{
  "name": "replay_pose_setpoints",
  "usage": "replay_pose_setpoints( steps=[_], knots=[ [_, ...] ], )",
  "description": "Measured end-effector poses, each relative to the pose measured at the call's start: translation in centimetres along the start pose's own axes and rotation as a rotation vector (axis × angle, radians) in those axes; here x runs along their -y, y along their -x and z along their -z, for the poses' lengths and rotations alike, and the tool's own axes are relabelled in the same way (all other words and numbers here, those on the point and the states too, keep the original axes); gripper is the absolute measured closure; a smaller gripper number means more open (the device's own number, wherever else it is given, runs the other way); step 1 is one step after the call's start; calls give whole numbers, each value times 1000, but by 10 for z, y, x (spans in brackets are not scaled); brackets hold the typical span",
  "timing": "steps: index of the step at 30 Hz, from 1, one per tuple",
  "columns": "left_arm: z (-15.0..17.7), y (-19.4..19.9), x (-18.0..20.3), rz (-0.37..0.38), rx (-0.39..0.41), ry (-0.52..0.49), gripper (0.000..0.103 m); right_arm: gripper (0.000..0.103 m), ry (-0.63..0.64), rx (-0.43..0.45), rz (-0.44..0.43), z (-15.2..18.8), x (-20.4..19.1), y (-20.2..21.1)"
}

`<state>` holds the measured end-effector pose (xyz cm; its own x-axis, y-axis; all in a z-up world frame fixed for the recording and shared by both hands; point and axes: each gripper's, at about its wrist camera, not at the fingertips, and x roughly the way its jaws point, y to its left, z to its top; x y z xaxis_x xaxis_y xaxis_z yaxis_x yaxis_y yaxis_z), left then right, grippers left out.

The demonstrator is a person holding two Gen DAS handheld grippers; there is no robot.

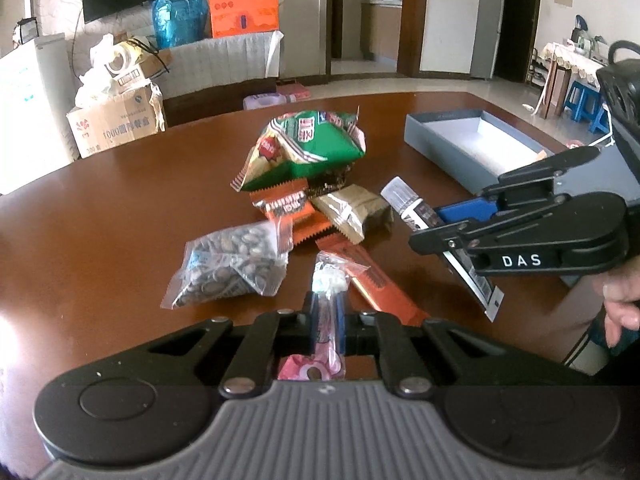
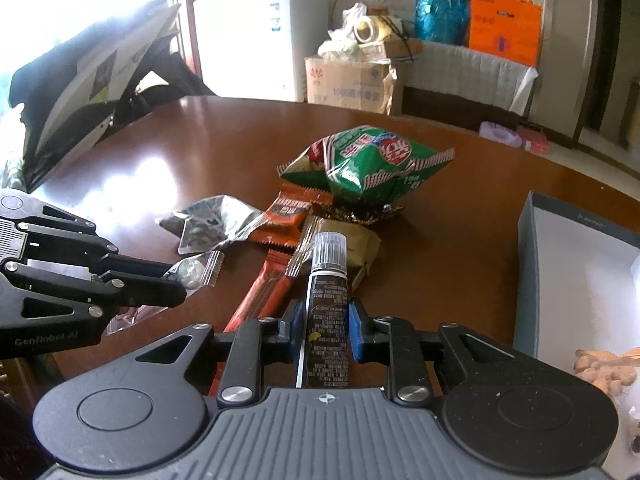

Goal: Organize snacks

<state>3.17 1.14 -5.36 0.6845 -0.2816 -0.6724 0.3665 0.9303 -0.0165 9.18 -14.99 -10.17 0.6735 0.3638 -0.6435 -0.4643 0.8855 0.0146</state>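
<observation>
Black linkage grippers, silver rivets, blue fingers [image 2: 357, 334], ribbed grey housings; white "DAS" lettering.

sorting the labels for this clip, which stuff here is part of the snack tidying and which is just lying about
Part of the job:
left claw shut on pink candy packet
right claw shut on dark stick sachet
green bag
seed packet
grey box

Lying about:
cardboard carton
orange bag
blue plastic bag

You have two grippers, left [image 1: 327, 322] and right [image 2: 327, 330]; one green bag [image 1: 308, 142]; one seed bag [image 1: 230, 266]; two orange bars [image 1: 286, 204] [image 1: 372, 280]; one tan packet [image 1: 352, 210]; one dark sachet [image 2: 328, 312]; one candy packet [image 1: 326, 300]; one box [image 1: 436, 138].
</observation>
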Motion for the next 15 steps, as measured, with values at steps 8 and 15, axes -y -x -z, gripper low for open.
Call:
replay_pose_setpoints(
  steps=[8, 15],
  knots=[
    [-7, 4, 8, -2, 21, -5, 99, 78, -20, 25, 5, -2, 6, 9],
    [-15, 9, 16, -3, 46, -4, 99, 78, -33, 53, 4, -4, 9, 19]
  ],
)
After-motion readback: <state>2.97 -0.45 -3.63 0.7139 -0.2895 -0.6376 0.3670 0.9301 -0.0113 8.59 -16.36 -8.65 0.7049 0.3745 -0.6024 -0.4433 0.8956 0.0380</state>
